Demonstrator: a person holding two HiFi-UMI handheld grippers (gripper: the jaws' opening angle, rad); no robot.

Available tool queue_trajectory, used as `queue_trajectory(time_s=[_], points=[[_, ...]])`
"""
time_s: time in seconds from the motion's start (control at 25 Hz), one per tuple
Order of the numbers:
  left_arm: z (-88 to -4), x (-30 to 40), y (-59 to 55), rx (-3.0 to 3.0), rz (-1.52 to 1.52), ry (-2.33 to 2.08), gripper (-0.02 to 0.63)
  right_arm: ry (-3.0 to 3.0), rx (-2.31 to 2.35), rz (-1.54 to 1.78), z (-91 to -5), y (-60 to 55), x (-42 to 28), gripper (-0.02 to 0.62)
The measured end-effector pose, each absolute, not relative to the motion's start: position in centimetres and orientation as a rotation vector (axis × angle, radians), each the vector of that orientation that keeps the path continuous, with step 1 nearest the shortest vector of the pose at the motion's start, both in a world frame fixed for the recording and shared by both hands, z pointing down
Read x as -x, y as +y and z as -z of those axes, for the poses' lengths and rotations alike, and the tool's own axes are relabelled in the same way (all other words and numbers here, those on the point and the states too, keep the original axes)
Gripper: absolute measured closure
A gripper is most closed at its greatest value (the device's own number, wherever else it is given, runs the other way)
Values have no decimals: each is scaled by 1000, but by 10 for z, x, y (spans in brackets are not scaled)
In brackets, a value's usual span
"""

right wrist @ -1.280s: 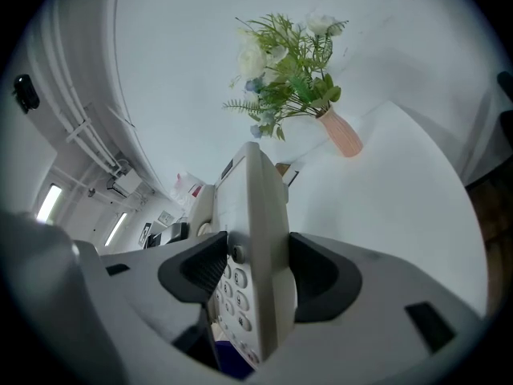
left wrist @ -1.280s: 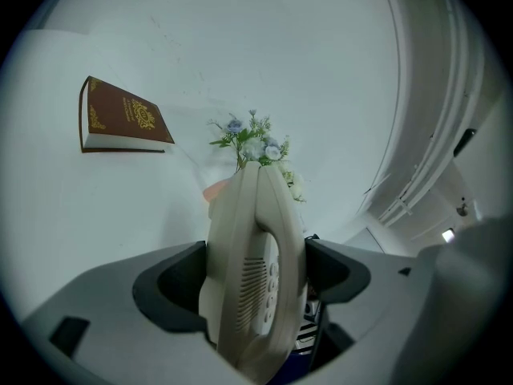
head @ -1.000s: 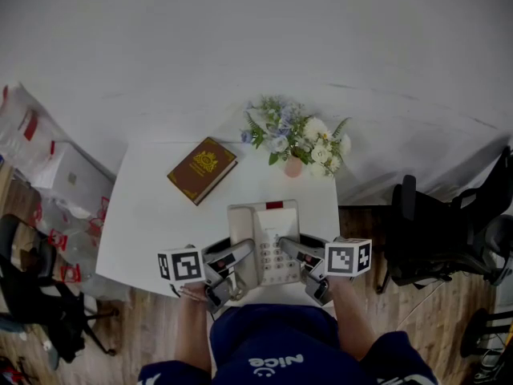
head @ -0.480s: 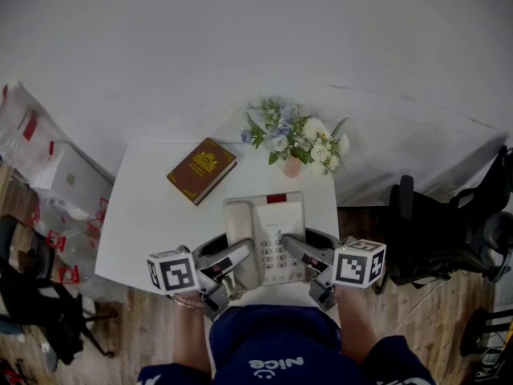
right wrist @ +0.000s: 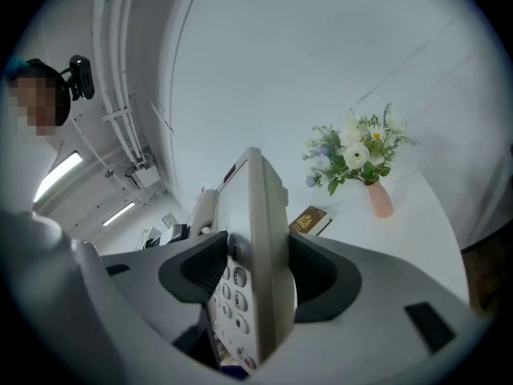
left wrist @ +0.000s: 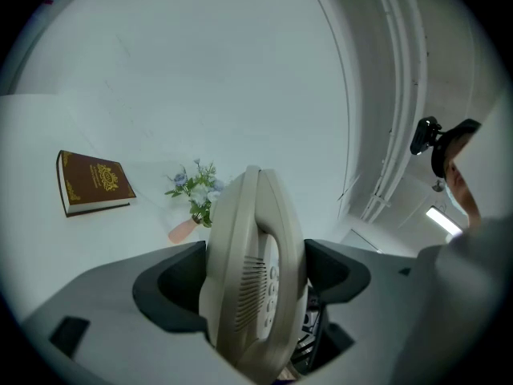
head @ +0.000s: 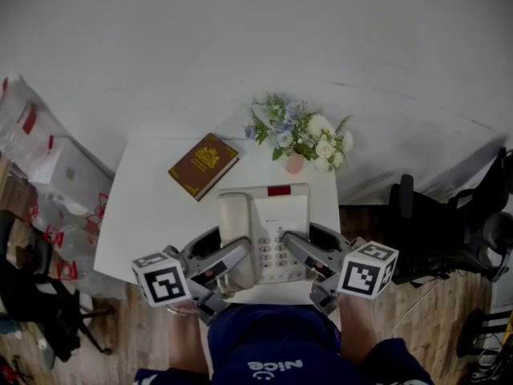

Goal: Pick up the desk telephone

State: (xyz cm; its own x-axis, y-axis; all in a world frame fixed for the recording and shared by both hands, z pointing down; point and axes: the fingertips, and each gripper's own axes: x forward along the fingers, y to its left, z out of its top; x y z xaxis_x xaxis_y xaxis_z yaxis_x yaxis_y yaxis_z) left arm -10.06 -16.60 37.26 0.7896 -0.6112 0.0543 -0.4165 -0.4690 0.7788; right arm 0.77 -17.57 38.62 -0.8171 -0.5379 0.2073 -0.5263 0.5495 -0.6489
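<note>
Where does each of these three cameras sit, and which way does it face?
Head view: on the person's head, looking steeply down at the table; forearms, left claw and right claw show, gripping the desk telephone.
Left gripper view: rides the left claw, looks along its jaws, shut on the handset side; person's head at right edge.
Right gripper view: rides the right claw, looks along its jaws, shut on the keypad side.
Shared: both gripper views see the flowers and book.

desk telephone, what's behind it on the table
Behind the desk telephone: a brown book on the left, a vase of flowers on the right. The tabletop under it is hidden.
</note>
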Motion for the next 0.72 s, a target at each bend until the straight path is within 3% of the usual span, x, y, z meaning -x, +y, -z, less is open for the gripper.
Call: queue_trajectory(time_s=[0.72], points=[[-310, 132, -166, -2264, 384, -794, 215, 2771, 891, 893, -318, -179, 21, 345]])
